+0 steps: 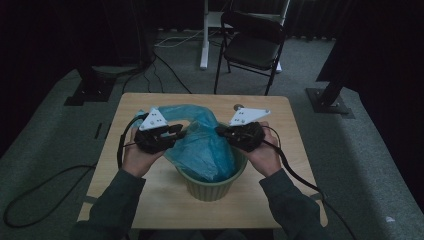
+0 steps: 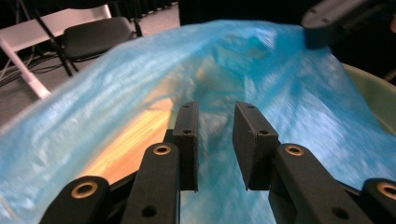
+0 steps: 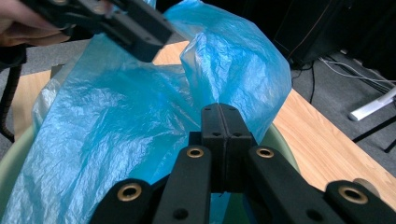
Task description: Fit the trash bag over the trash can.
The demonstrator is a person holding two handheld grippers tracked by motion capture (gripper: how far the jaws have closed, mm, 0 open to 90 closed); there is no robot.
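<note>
- The work in hand looks like lining the green bin (image 1: 210, 187) with the blue plastic bag (image 1: 205, 145); the bin stands on the wooden table (image 1: 150, 200), near the person's edge.
- The bag sits partly inside the bin, and its upper part rises above the rim and spreads to the left over the table.
- I judge the bag to be very light, thin and soft. It wrinkles easily, it has no stiffness, and the film is probably slippery, so it can slide out of a weak grip or tear if it is pulled hard.
- The best place to take it is the free edge of the mouth, with one gripper on each side, so that the edge can be stretched over the rim.
- The left gripper (image 2: 215, 140) has its jaws partly apart. The blue film lies just in front of them and below them, but the pads do not press on it.
- The right gripper (image 3: 223, 140) has its jaws fully together at the right side of the bin. The film bunches right at their tips, so they seem to pinch a fold of the bag.
</note>
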